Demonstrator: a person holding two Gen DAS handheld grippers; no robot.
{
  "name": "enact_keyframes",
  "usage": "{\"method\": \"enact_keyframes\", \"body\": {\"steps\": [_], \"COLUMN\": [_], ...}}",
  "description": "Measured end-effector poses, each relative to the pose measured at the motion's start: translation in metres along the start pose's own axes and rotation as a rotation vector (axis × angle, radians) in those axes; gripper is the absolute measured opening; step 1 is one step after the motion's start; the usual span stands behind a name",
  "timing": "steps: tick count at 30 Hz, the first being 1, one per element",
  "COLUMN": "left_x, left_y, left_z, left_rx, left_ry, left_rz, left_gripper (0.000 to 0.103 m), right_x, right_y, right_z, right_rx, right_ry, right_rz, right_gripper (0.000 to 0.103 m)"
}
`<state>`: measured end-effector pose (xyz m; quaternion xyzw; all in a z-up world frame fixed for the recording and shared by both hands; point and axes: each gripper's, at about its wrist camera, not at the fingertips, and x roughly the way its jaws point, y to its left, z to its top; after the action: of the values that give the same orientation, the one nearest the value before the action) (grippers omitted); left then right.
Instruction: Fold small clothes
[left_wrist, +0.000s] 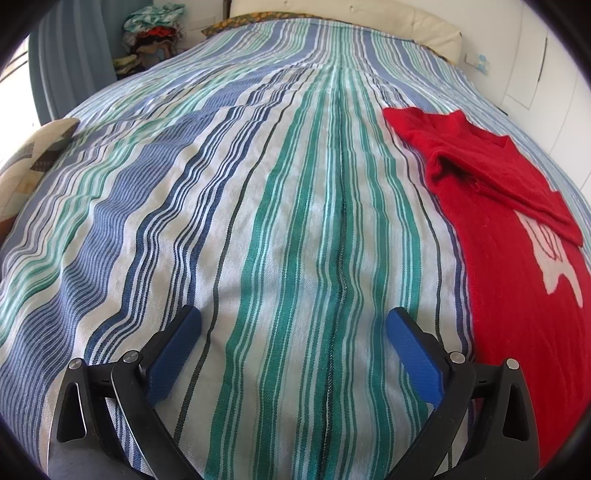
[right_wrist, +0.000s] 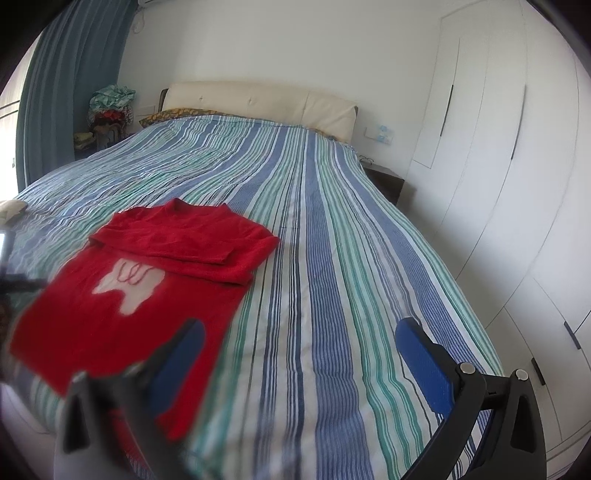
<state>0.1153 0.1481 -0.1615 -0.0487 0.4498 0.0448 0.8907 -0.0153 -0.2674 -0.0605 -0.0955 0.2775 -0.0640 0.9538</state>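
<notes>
A small red sweater (left_wrist: 517, 266) with a white motif lies flat on the striped bed cover (left_wrist: 280, 206), its sleeves folded across the chest. It also shows in the right wrist view (right_wrist: 147, 288), near the bed's front left corner. My left gripper (left_wrist: 293, 317) is open and empty, low over the bed, with the sweater just to its right. My right gripper (right_wrist: 301, 330) is open and empty, above the bed cover (right_wrist: 351, 258), its left finger over the sweater's lower hem.
A padded headboard (right_wrist: 258, 99) stands at the far end. White wardrobe doors (right_wrist: 498, 166) line the right side. A dark bedside table (right_wrist: 384, 182) sits by the bed. A pile of clothes (right_wrist: 110, 107) and a blue curtain (right_wrist: 70, 92) stand at the far left. A patterned cushion (left_wrist: 33, 162) lies at the left.
</notes>
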Motion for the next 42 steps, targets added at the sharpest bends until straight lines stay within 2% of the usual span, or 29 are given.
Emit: {"method": "enact_keyframes", "body": {"steps": [14, 42], "left_x": [0.000, 0.001], "left_y": [0.000, -0.002], "left_z": [0.000, 0.000], "left_rx": [0.001, 0.003], "left_ry": [0.001, 0.003], "left_rz": [0.000, 0.001], "left_gripper": [0.101, 0.102], "right_x": [0.002, 0.010], "right_y": [0.021, 0.025], "right_z": [-0.011, -0.017], "right_rx": [-0.025, -0.028], "right_ry": [0.027, 0.066], "right_rz": [0.065, 0.069], "right_gripper": [0.102, 0.102]}}
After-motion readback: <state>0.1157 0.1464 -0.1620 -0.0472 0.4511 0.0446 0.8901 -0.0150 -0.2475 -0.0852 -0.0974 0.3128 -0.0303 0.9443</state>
